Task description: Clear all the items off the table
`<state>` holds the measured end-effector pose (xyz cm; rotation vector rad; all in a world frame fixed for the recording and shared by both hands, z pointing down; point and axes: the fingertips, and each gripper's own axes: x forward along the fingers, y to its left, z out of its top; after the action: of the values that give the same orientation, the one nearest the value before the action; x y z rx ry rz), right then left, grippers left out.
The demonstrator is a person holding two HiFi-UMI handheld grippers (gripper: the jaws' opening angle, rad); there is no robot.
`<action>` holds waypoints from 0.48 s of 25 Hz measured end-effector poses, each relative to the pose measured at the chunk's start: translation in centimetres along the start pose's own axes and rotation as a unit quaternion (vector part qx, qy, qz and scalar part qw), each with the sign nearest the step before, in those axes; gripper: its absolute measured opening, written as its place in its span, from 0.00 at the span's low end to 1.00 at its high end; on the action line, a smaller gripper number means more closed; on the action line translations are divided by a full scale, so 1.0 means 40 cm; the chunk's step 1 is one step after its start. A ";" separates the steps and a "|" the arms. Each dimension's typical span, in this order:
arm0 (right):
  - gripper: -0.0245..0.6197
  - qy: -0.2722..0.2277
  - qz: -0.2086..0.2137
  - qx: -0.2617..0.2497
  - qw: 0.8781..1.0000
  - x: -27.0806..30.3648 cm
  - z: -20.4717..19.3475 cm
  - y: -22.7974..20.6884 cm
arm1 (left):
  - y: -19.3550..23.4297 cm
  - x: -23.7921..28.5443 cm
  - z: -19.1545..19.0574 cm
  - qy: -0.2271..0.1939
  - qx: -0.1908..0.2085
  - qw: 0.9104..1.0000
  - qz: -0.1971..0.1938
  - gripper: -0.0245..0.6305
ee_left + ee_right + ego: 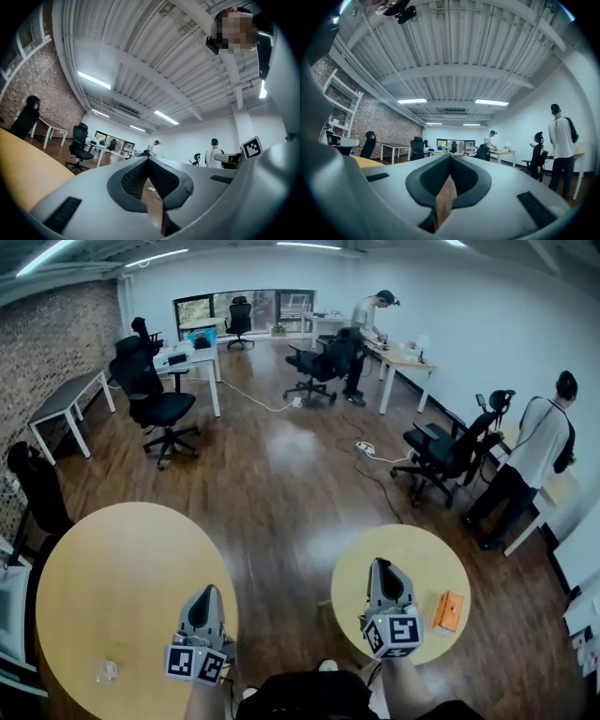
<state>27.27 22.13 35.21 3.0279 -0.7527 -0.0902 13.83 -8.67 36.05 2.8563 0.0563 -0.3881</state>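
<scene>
Left gripper (208, 591) is hanging over the right edge of the large round table (112, 568), jaws pointing away from the wearer. Its jaws are sitting fully together with the pads meeting and nothing between them. Only wooden floor (281, 465) is showing through the slit below the pads in the left gripper view.

Right gripper (380, 564) is hovering over the small round table (412, 545). Its jaws are likewise pressing together and holding nothing.

Items:
- The orange rectangular item (448, 610) is lying flat on the small round table. It is to the right of the right gripper, near it but not touching.
- The small clear object (105, 671) is resting on the large round table near its front edge. It is left of the left gripper and apart from it, and too small to identify.

Background:
- A black office chair (155, 395) is standing on the floor beyond the large table.
- The person at the far desk (370, 315) is bending over it.
- The person by the right wall (544, 442) is standing beside another chair.
</scene>
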 end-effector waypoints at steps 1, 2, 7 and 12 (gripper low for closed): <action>0.04 -0.003 0.019 -0.002 1.000 0.021 0.006 0.037 | 0.030 -0.025 0.014 -0.007 0.000 1.000 0.018 0.04; 0.04 -0.004 0.035 -0.003 0.999 0.036 0.012 0.071 | 0.053 -0.052 0.026 -0.011 0.002 0.999 0.033 0.04; 0.04 0.001 0.106 0.005 0.994 0.074 0.006 0.205 | 0.096 -0.166 0.071 -0.012 0.030 0.997 0.076 0.04; 0.04 0.006 0.125 0.008 0.992 0.095 0.005 0.232 | 0.096 -0.160 0.075 -0.009 0.023 0.997 0.075 0.04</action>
<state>26.27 12.15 35.12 2.9151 -1.1285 -0.0621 7.16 -13.19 35.92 2.8775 -0.1717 -0.3896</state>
